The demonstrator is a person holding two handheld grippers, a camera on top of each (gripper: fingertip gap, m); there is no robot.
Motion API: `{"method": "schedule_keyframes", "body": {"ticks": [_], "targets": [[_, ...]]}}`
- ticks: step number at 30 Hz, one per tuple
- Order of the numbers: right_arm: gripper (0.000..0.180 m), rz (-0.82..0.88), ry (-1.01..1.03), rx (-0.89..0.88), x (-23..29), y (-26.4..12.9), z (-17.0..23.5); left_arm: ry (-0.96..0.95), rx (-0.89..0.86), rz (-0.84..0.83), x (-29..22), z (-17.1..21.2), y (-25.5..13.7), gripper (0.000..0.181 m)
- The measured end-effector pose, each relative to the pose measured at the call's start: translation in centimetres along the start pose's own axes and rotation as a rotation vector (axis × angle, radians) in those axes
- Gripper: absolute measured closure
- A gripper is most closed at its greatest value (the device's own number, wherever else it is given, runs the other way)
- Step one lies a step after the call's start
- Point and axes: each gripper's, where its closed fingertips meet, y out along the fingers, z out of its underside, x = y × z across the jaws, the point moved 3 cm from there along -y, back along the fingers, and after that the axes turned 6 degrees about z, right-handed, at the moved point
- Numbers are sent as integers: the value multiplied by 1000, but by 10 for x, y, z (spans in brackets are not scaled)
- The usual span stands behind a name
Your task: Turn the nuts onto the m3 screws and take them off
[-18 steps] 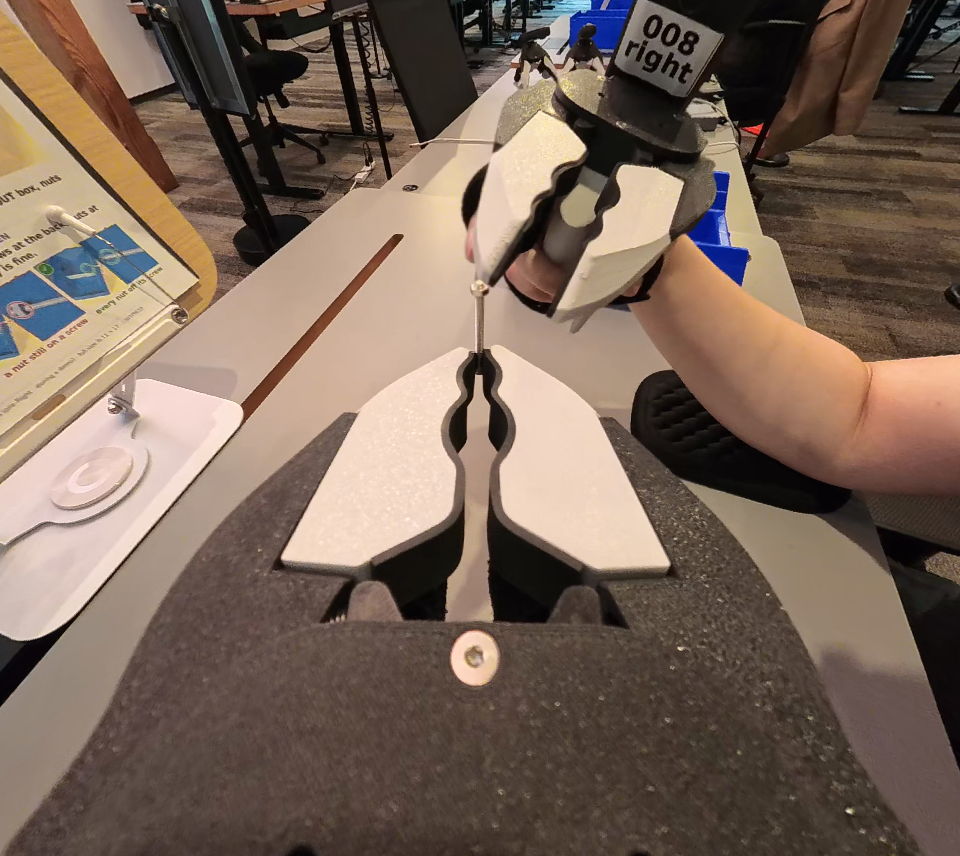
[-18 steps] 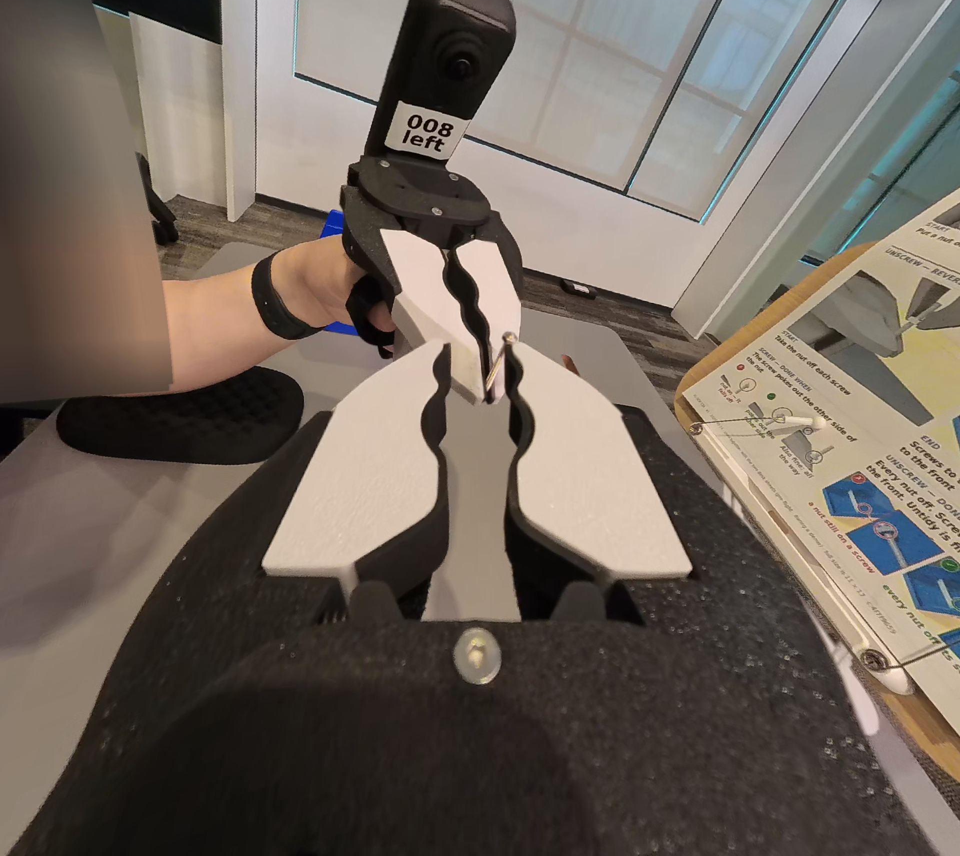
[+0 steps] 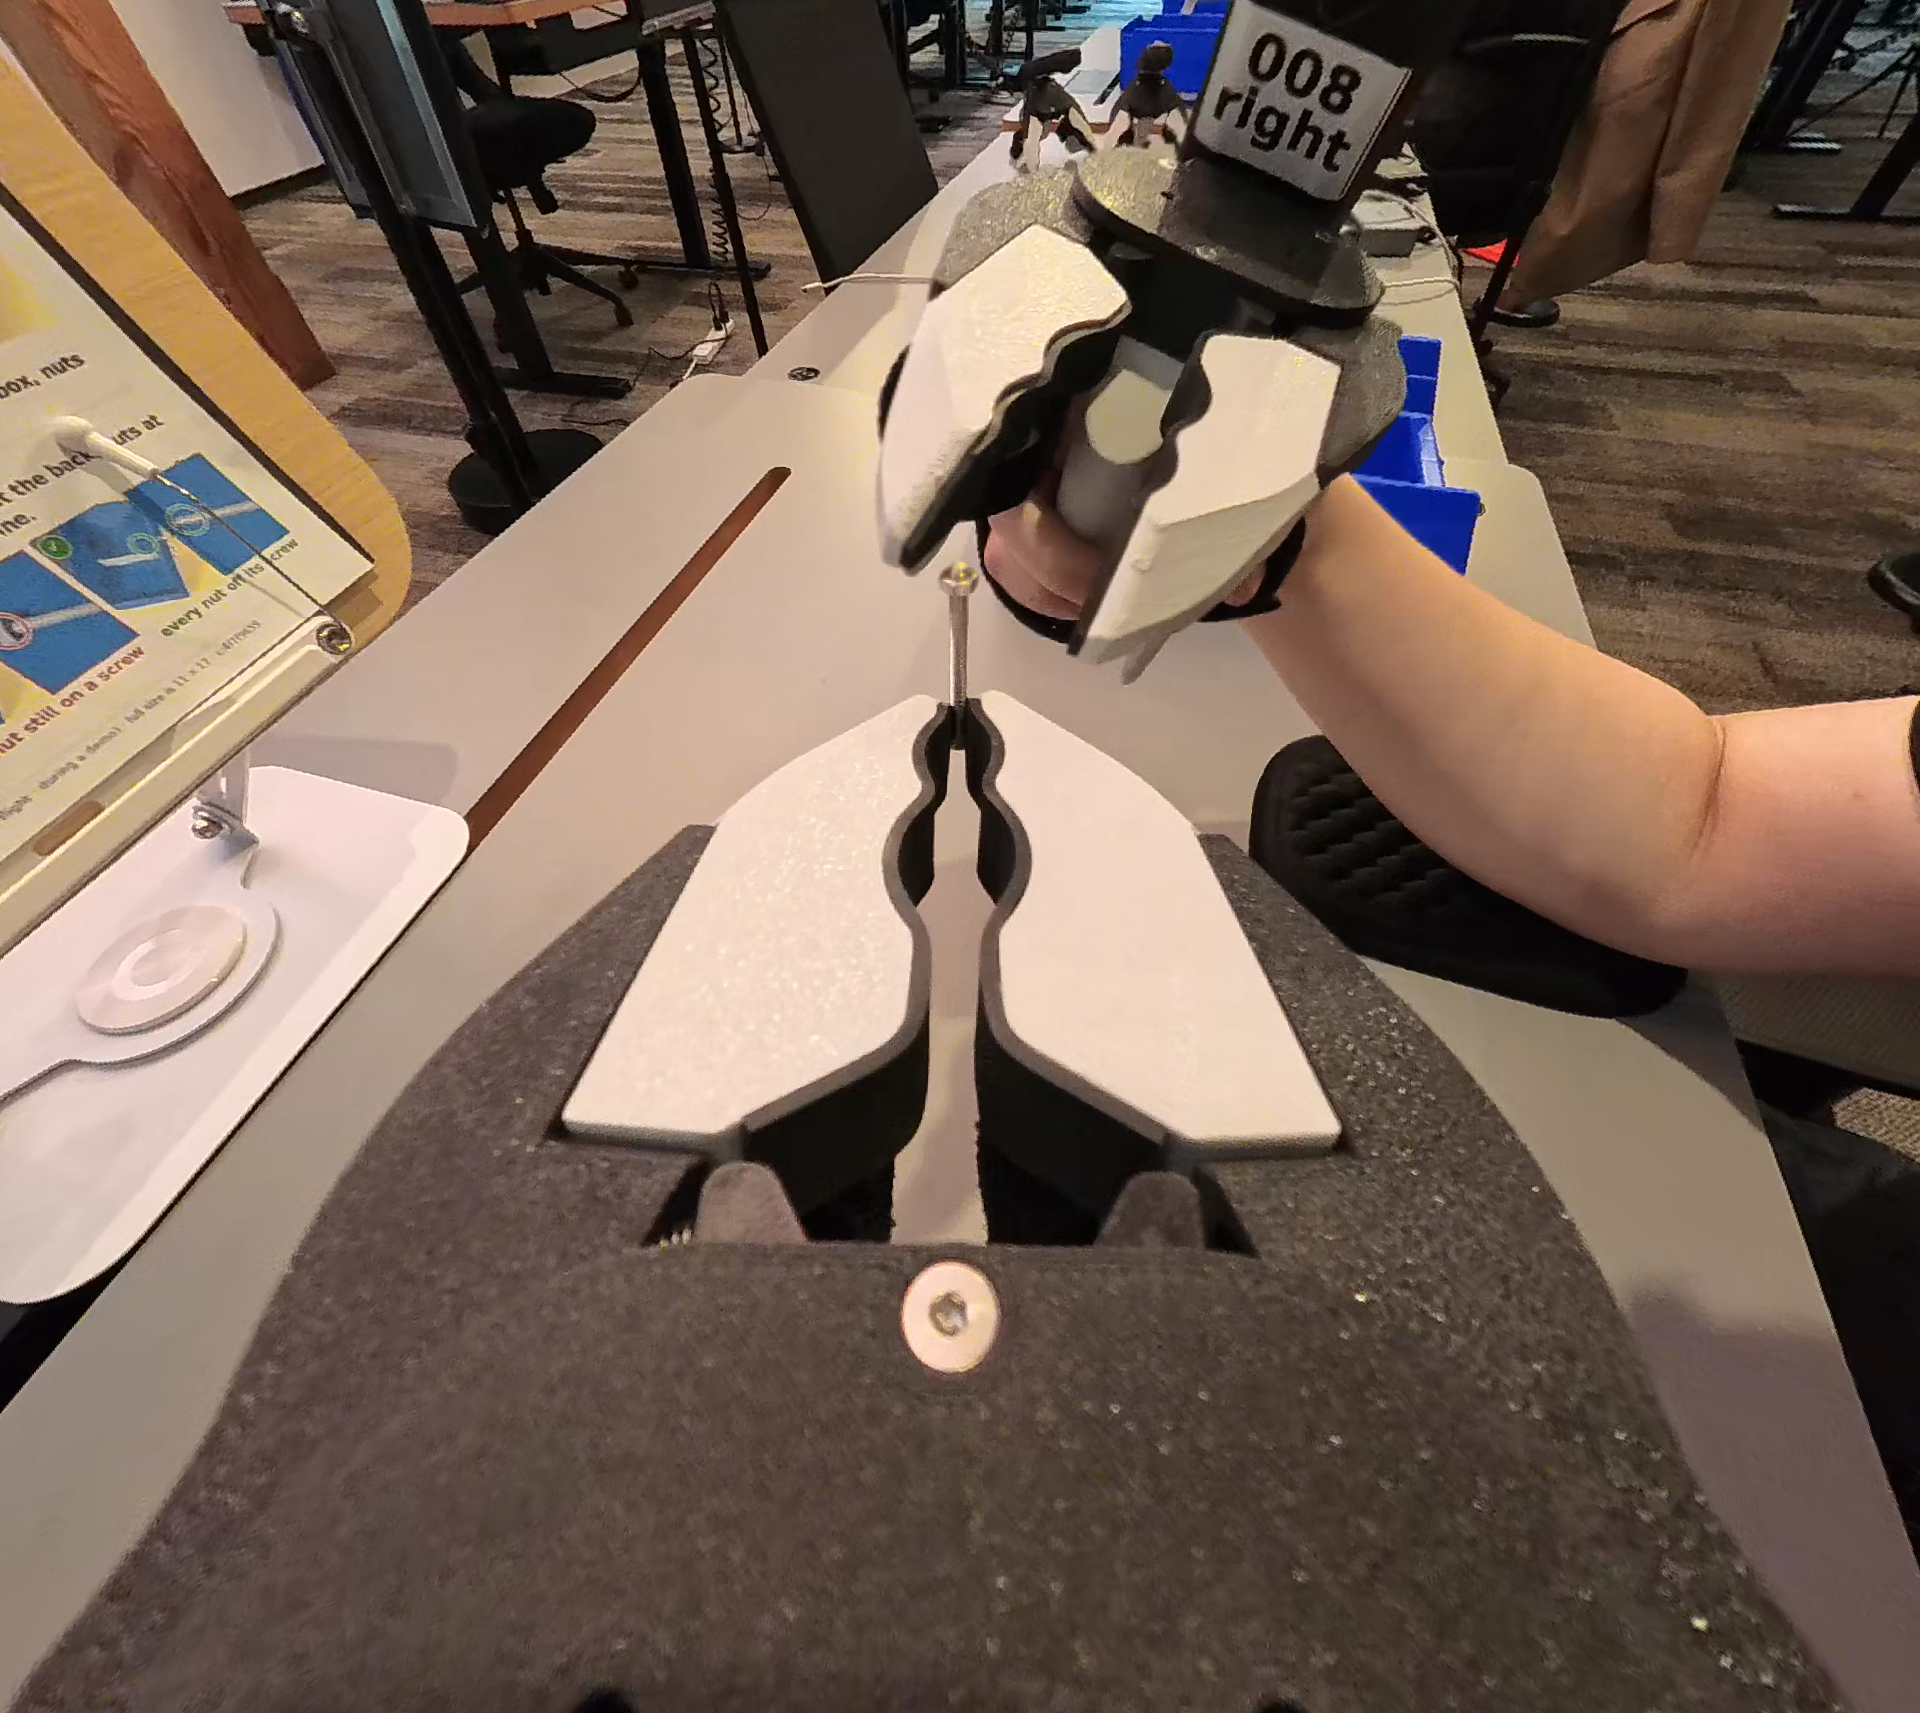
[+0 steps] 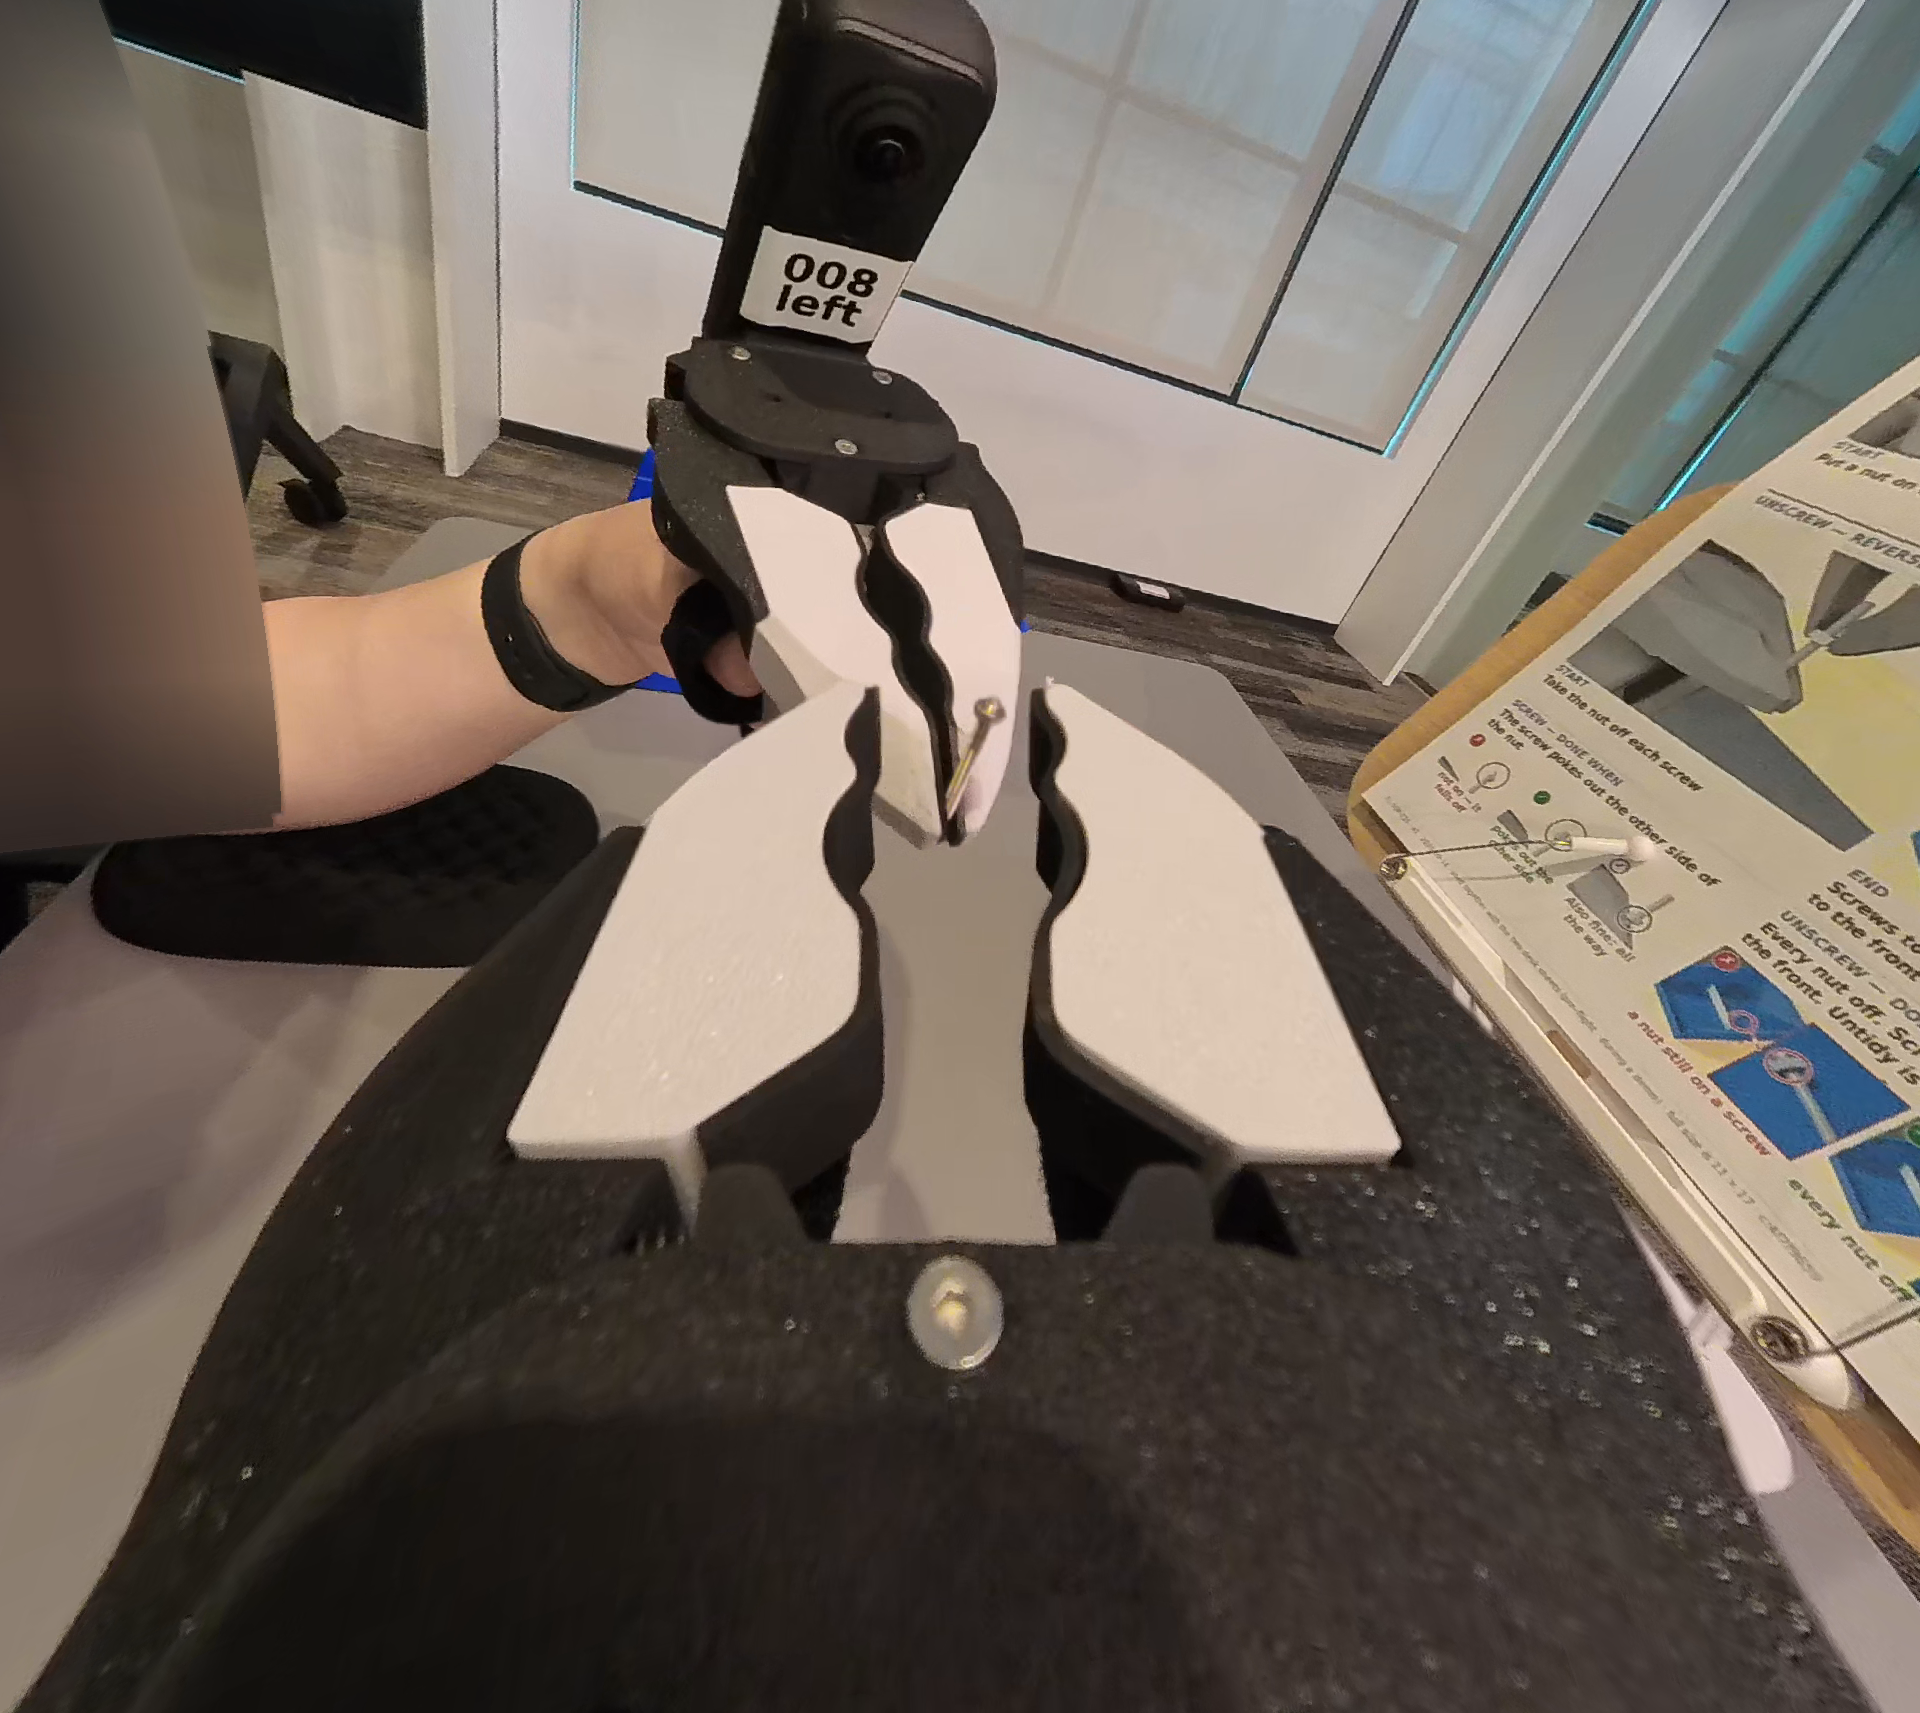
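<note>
My left gripper (image 3: 961, 705) is shut on the lower end of a thin silver M3 screw (image 3: 958, 645), which it holds upright above the grey table (image 3: 644, 832). The screw's wider top end (image 3: 958, 580) is bare; I cannot tell whether it is a head or a nut. My right gripper (image 3: 1013, 614) hangs open just above and behind the screw top, its left fingertip (image 3: 902, 546) nearly touching it. In the right wrist view the right gripper (image 4: 956, 692) is open, with the left gripper (image 4: 945, 832) and the screw (image 4: 971, 759) between its fingertips.
An instruction board on a wooden stand (image 3: 156, 583) with a white base plate (image 3: 208, 1040) stands at the left; it also shows in the right wrist view (image 4: 1662, 884). A black wrist pad (image 3: 1434, 905) lies under the person's right forearm. Blue bins (image 3: 1429, 468) stand behind. Both grippers' tips are close together, under 4 cm apart.
My right gripper has opened wider and its fingertip has come off the screw top. My left gripper still holds the screw in about the same place.
</note>
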Motion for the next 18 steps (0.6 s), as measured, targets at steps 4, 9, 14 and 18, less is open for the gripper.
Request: {"method": "schedule_keyframes", "body": {"ticks": [4,9,14,18], "targets": [[156,-20,-4,23,1,-3,3,-4,1,-6,2,1,-1,179],[158,-13,31,-30,-3,-8,-4,-7,-6,3,1,0,-1,179],[154,-39,19,6,3,-2,2,-4,0,6,0,1,1,179],[162,-54,35,4,2,-7,1,-8,-7,1,2,0,-1,179]]}}
